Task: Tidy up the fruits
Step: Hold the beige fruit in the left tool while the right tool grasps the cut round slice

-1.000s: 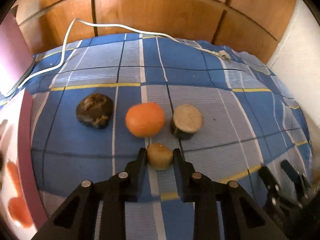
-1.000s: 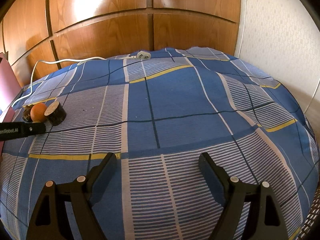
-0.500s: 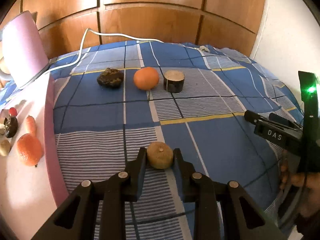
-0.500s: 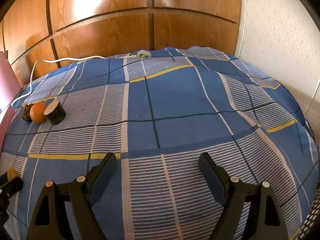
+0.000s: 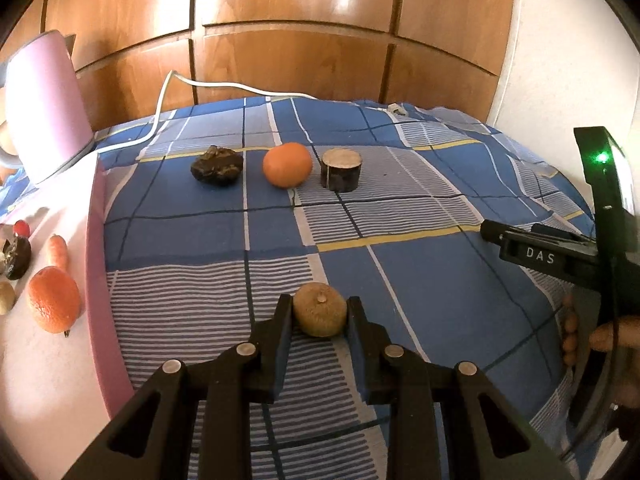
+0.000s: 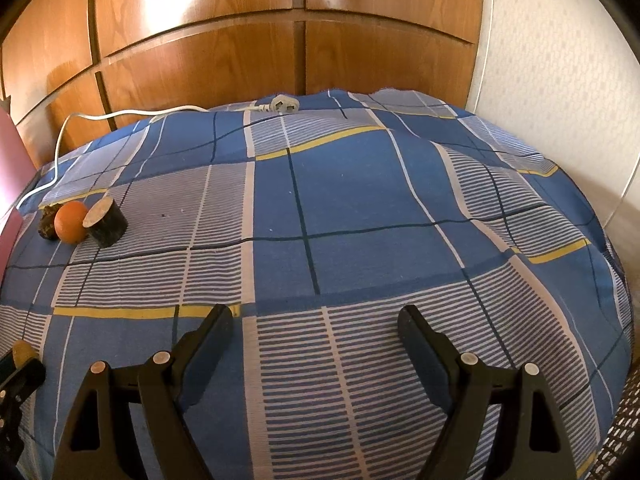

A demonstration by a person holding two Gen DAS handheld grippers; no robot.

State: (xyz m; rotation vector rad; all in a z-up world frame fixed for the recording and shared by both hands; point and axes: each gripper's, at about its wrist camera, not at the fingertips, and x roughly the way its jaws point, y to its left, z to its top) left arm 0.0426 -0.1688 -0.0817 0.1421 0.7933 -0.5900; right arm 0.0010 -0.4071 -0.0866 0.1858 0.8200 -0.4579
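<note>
Left tool [image 5: 319,310] clamped around brown fruit [image 5: 319,309], seemingly above bedspread [image 5: 400,200].

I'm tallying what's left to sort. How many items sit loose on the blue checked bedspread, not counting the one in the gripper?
3, in a row: dark lumpy fruit leftmost, orange in the middle, dark round stump-like piece rightmost. None seems hidden.

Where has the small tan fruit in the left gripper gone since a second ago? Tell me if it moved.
Yes. The tan fruit, held in the left gripper, has moved back, away from the orange, which it sat just in front of.
</note>
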